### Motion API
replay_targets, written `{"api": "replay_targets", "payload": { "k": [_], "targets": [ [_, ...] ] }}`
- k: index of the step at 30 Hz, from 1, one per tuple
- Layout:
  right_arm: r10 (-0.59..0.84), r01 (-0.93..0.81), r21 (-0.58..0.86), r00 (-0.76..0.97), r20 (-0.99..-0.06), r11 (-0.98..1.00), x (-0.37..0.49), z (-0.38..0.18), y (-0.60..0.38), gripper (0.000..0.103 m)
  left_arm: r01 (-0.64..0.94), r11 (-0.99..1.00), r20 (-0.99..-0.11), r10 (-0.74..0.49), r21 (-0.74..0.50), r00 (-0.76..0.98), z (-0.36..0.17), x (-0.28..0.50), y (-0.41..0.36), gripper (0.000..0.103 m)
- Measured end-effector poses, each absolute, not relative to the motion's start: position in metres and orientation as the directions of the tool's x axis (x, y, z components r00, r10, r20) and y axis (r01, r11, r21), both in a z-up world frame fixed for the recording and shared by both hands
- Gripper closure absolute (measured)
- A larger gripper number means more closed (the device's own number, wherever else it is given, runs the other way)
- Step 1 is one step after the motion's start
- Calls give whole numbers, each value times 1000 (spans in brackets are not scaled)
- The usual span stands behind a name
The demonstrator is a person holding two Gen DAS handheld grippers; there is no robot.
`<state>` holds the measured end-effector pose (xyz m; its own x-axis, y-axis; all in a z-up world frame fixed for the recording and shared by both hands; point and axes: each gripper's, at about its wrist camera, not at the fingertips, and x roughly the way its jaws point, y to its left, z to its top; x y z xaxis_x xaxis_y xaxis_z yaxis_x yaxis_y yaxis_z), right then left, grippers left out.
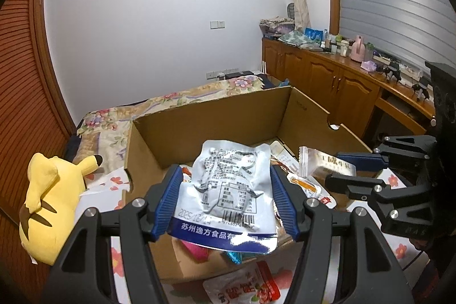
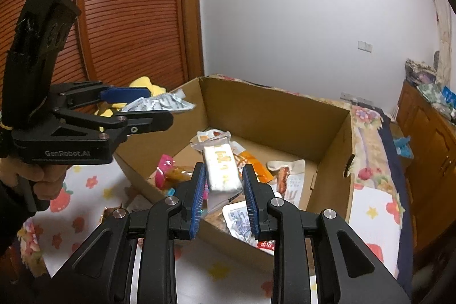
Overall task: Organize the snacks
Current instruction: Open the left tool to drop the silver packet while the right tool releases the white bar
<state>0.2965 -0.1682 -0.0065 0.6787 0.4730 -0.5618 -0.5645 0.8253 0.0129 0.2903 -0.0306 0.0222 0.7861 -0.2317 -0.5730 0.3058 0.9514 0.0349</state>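
My left tongs (image 1: 225,200) grasp a silver pouch (image 1: 230,190) above the cardboard box (image 1: 211,116); right tongs (image 2: 225,200) pinch a white bar (image 2: 222,168). A loose grip could drop either outside.

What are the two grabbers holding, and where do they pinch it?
The left gripper pinches a crinkled silver foil snack packet by its side edges. The right gripper holds a clear-wrapped white snack bar by its near end.

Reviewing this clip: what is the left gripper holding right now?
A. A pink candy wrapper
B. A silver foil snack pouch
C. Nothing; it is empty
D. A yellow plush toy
B. The left gripper has its blue pads closed on the sides of the silver foil snack pouch, held above the cardboard box.
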Motion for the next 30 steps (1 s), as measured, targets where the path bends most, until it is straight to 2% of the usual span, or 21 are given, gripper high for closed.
{"api": "replay_targets", "payload": {
  "k": [11, 30],
  "targets": [
    [428, -532, 7, 673, -603, 847, 315, -14, -165, 78, 289, 957, -599, -214, 31, 772, 15, 311, -35, 40],
    [329, -440, -19, 699, -635, 898, 347, -10, -149, 76, 263, 965, -546, -213, 15, 810, 26, 291, -12, 39]
  ]
}}
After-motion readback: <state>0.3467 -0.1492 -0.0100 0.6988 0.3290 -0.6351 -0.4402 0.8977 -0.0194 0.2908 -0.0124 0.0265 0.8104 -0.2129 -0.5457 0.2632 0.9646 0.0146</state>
